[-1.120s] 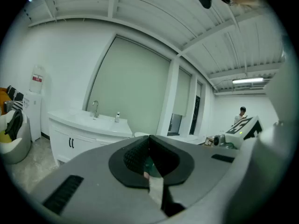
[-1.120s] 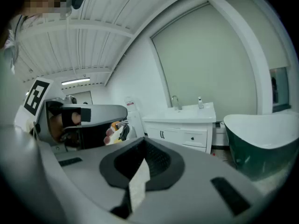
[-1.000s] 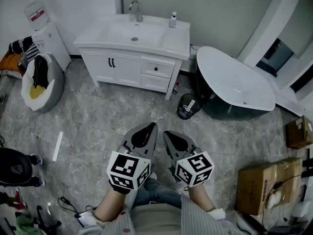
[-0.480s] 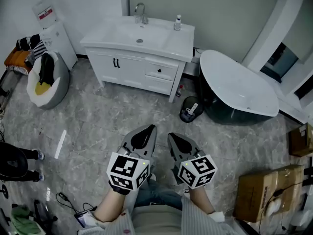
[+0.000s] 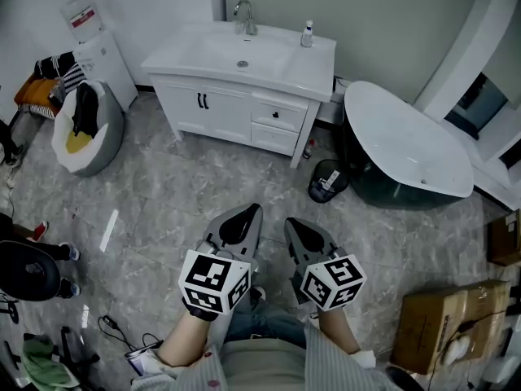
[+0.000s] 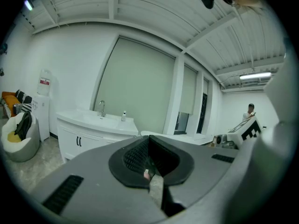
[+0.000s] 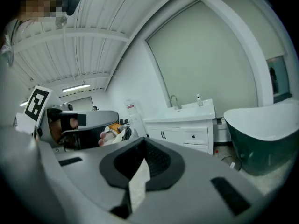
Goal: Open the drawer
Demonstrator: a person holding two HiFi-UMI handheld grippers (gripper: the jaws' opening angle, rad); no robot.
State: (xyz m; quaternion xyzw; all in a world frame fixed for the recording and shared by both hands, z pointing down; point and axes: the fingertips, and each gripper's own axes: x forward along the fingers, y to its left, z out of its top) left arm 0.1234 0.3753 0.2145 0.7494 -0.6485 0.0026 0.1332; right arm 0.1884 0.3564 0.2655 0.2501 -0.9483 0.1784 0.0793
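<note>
The white vanity [image 5: 187, 62] stands against the far wall, with two closed drawers at its right end. The upper drawer [image 5: 278, 115] has a black knob, and the lower drawer [image 5: 274, 139] sits under it. Both grippers hover side by side over the floor near the person's lap, well short of the vanity. My left gripper [image 5: 245, 213] is shut with nothing in it, and so is my right gripper [image 5: 295, 226]. The right gripper view looks past the shut right gripper [image 7: 144, 142] at the upper drawer [image 7: 193, 136]. The left gripper view shows the left gripper [image 6: 149, 137] and the vanity [image 6: 88, 127].
A dark bathtub [image 5: 407, 141] stands right of the vanity, with a small black bin [image 5: 327, 181] between them. A grey beanbag [image 5: 85, 133] and a water dispenser [image 5: 102, 51] are at the left. A cardboard box [image 5: 440, 324] lies at the lower right. A bystander's shoes [image 5: 37, 255] are at the left edge.
In the head view the vanity, tub and bin have drifted to the right and slightly down. Both grippers keep their places and stay shut.
</note>
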